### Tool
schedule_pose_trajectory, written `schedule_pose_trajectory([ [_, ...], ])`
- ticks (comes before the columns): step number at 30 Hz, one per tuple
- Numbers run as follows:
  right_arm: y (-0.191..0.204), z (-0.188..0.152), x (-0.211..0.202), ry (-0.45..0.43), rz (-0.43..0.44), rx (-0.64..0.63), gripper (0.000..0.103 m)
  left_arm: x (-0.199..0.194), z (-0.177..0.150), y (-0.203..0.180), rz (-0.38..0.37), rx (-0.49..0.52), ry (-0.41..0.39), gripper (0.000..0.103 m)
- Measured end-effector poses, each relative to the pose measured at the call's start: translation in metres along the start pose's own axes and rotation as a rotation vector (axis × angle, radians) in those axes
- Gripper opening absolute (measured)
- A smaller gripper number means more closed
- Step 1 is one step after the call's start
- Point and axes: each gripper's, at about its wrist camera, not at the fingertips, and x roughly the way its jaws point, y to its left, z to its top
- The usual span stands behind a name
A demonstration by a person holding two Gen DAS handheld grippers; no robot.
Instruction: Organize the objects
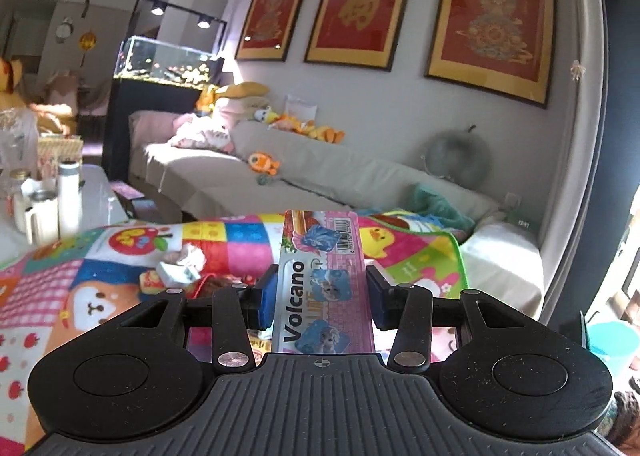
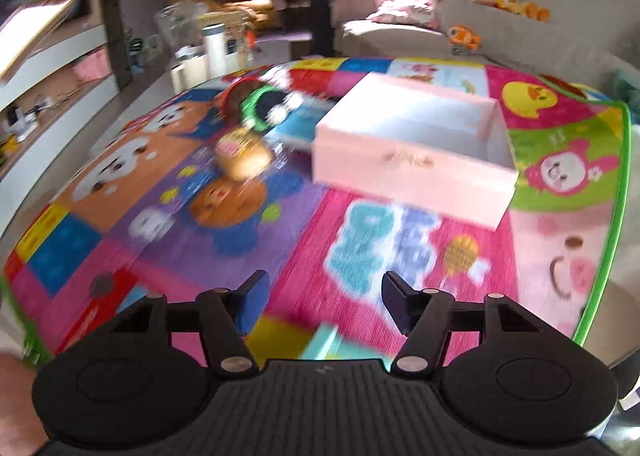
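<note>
Gripping a pink Volcano packet [image 1: 324,276] at lower centre in the left gripper [image 1: 322,292], gaping empty in the right gripper [image 2: 323,306] over the play mat [image 2: 304,223], pink box [image 2: 416,167] right of centre.

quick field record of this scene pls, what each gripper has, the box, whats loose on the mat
left gripper: shut on the Volcano packet, lifted above the mat
right gripper: open, nothing between its fingers
pink box: open top, sits on the play mat, looks empty
loose items: blurred snack packs and round containers left of the box
</note>
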Motion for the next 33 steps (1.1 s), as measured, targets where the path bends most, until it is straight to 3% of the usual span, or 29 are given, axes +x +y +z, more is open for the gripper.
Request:
schedule_pose_trajectory([
  [8, 0.003, -0.037, 0.003, 0.004, 0.007, -0.076, 0.082, 0.002, -0.006, -0.012, -0.034, 0.007, 0.055, 0.048],
  [11, -0.004, -0.044, 0.005, 0.022, 0.051, -0.116, 0.083, -0.003, -0.009, -0.011, -0.018, 0.005, 0.058, 0.048],
  [14, -0.010, -0.050, 0.009, 0.037, 0.027, -0.146, 0.085, -0.005, -0.011, -0.007, 0.002, -0.005, 0.069, 0.048],
  [20, -0.013, -0.056, 0.007, 0.020, 0.044, -0.048, 0.085, 0.002, -0.021, -0.002, 0.017, -0.035, 0.110, 0.048],
  [25, -0.016, -0.040, 0.021, 0.012, 0.113, 0.164, 0.085, 0.014, -0.031, -0.007, 0.001, -0.041, 0.161, 0.048],
  [26, -0.018, -0.036, 0.026, 0.013, 0.092, 0.199, 0.083, 0.015, -0.033, -0.008, -0.001, -0.042, 0.166, 0.048],
  [28, -0.014, -0.029, 0.034, 0.005, 0.021, 0.177, 0.067, 0.015, -0.035, -0.009, 0.000, -0.044, 0.172, 0.048],
  [32, 0.001, -0.027, 0.037, 0.019, -0.057, 0.023, 0.014, 0.017, -0.037, -0.011, 0.004, -0.034, 0.186, 0.048],
  [33, 0.002, -0.026, 0.034, 0.020, -0.056, 0.009, 0.011, 0.018, -0.036, -0.011, 0.007, -0.033, 0.190, 0.048],
])
